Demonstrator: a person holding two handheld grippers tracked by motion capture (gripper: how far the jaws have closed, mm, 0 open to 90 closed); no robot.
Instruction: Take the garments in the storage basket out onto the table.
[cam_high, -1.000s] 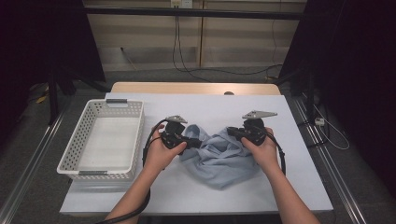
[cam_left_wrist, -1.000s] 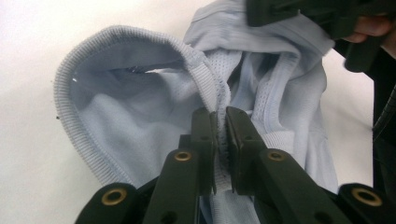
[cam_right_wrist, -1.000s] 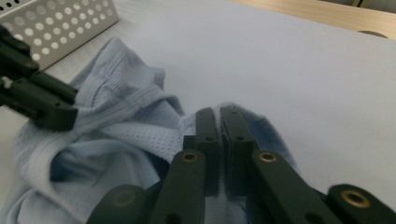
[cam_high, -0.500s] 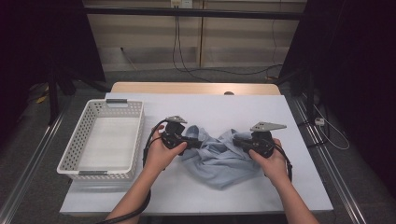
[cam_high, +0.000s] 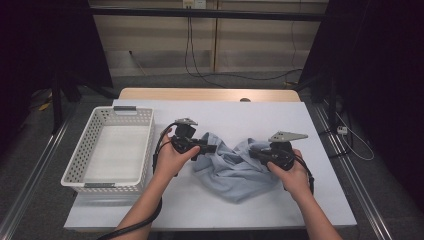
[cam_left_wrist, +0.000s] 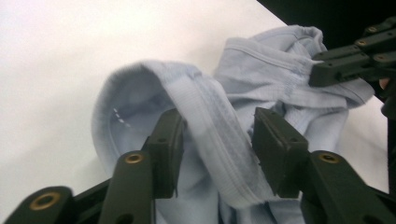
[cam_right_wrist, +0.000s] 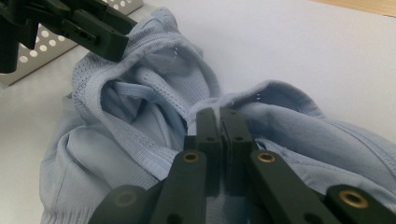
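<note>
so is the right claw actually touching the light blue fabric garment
Touching. In the right gripper view the right claw has its jaws closed together on a raised fold of the light blue fabric garment.

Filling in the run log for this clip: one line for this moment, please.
left hand-held gripper: jaws just opened, hem of light-blue garment loose between | right hand-held gripper: shut on garment | white basket: left of it

White basket (cam_high: 111, 150) on white table (cam_high: 320, 145), seemingly empty.
</note>
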